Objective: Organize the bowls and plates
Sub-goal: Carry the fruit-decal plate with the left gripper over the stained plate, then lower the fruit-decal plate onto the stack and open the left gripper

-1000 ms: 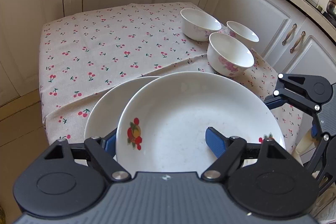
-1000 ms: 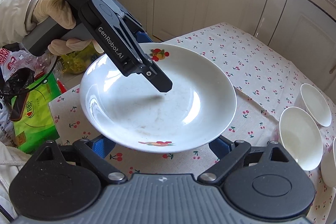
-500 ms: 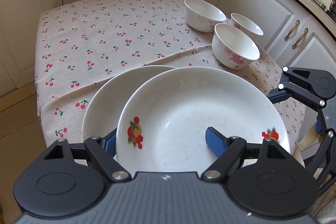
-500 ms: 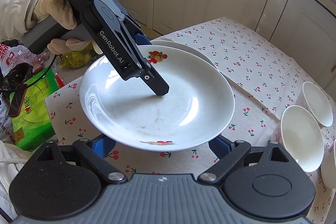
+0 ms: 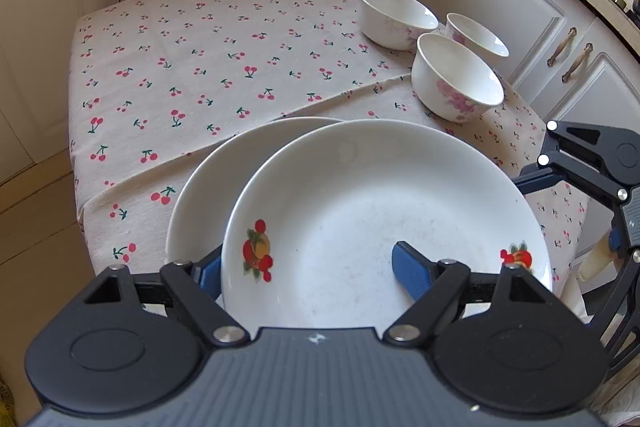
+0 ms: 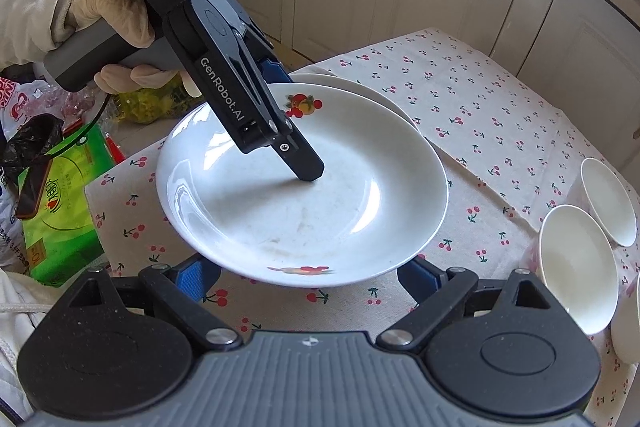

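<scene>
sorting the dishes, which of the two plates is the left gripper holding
The fruit-printed plate, the one on top. The left gripper has its fingers across its rim, while the plain plate sits partly hidden beneath it on the tablecloth.

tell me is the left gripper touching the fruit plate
Touching. The right wrist view shows the left gripper clamped on the fruit plate's far rim, one finger pressed onto its inner surface.

left gripper (image 5: 308, 269) tilted down, jaws clamped, gloved hand (image 6: 116, 15) on its handle; right gripper (image 6: 310, 277) looks wide apart, probably gripping nothing.
</scene>
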